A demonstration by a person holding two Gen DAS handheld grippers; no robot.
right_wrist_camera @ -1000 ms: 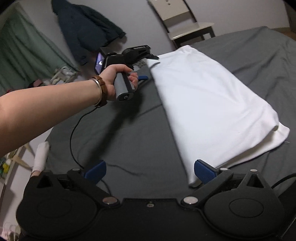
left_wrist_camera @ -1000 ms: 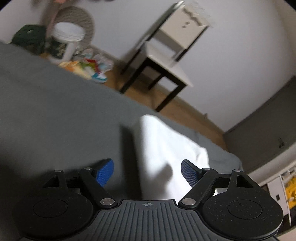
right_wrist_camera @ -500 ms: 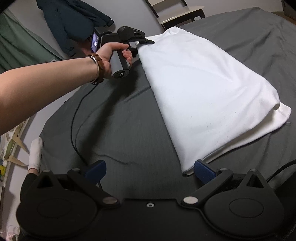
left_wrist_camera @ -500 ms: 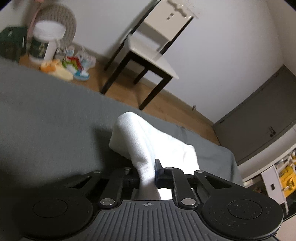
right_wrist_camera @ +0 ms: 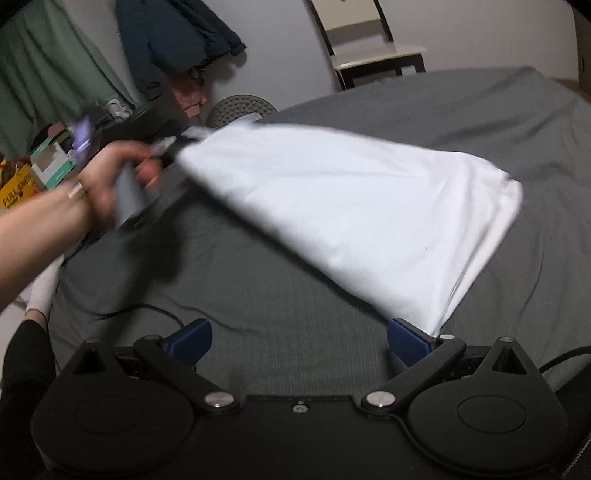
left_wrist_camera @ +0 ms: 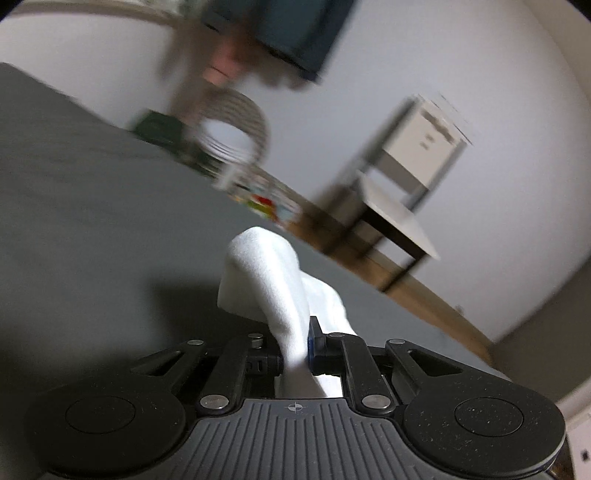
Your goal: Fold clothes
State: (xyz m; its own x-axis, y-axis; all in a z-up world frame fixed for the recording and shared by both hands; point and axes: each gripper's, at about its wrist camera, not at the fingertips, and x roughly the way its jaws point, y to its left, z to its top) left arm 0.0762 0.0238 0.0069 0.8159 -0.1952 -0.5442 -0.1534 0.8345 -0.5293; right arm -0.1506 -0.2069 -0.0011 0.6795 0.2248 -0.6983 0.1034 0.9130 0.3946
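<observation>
Left gripper (left_wrist_camera: 295,350) clamped tight on a corner of the folded white cotton garment (right_wrist_camera: 362,206), that corner lifted off the dark grey bedsheet (right_wrist_camera: 280,295) while the far end lies flat on it. Right gripper (right_wrist_camera: 299,336) wide apart and empty, low over the sheet, its right blue pad just beside the garment's near corner. Left hand (right_wrist_camera: 110,173) blurred around the gripper handle.

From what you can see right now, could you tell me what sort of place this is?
Most likely a bedroom at home: a white garment lies on a bed with a grey sheet, a dark jacket hangs on the wall, and a chair stands past the bed.
</observation>
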